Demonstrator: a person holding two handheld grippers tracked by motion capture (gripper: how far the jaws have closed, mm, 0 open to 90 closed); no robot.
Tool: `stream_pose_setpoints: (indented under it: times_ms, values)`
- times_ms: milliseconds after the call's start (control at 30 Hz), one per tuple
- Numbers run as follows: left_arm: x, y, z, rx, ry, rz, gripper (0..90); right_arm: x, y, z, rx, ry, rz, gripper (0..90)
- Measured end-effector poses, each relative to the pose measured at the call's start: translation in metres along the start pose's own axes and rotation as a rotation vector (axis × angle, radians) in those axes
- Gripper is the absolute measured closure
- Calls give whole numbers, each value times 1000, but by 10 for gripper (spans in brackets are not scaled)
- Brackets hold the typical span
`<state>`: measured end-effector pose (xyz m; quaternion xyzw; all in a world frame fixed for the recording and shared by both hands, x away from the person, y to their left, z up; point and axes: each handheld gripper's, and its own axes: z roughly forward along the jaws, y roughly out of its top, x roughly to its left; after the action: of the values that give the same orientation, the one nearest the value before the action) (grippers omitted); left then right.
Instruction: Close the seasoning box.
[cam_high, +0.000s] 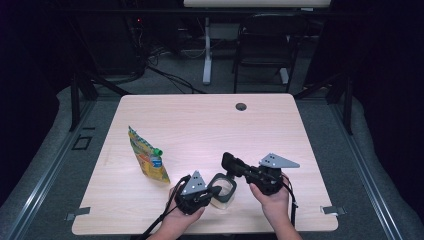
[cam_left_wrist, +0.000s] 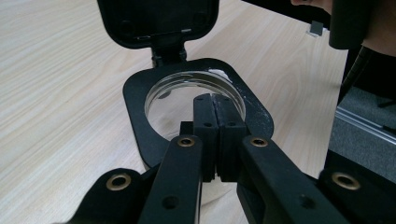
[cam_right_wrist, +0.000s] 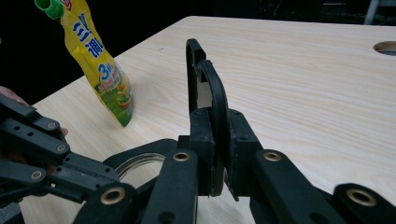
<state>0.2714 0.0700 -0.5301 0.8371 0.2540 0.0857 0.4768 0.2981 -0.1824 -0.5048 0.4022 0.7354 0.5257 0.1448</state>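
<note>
A round clear container (cam_high: 223, 191) with a black frame (cam_left_wrist: 135, 107) sits near the table's front edge. Its black hinged lid (cam_left_wrist: 159, 18) stands raised behind the opening. My left gripper (cam_left_wrist: 215, 116) is shut on the near rim of the container, and in the high view it (cam_high: 212, 190) comes in from the left. My right gripper (cam_right_wrist: 215, 140) is shut on the edge of the upright lid (cam_right_wrist: 205, 79), with its jaws (cam_high: 234, 166) reaching in from the right. A yellow spouted pouch (cam_high: 148, 157) with a green cap lies to the left, and the right gripper view shows it too (cam_right_wrist: 100, 60).
The light wooden table (cam_high: 200, 125) has a cable hole (cam_high: 241, 106) near its far edge. Beyond the table stand a dark chair (cam_high: 265, 40) and a white desk leg (cam_high: 207, 50). Both of the person's hands rest at the table's front edge.
</note>
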Motion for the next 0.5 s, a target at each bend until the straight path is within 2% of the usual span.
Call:
stream_pose_setpoints:
  times_ms: [167, 233, 267, 367, 500]
  values:
    - [1, -2, -4, 1, 10, -5, 877, 4, 5, 14, -1, 12, 0, 787]
    - [0, -2, -6, 3, 25, 16, 845, 6, 6, 15, -4, 8, 15, 764]
    - [0, -2, -8, -4, 37, 31, 819, 7, 6, 15, -13, 1, 27, 719]
    - [3, 1, -20, -16, 67, 56, 777, 9, 6, 8, -20, 9, 40, 669]
    - [9, -2, -34, -34, 70, 49, 712, 14, 1, -8, -16, -50, -8, 604]
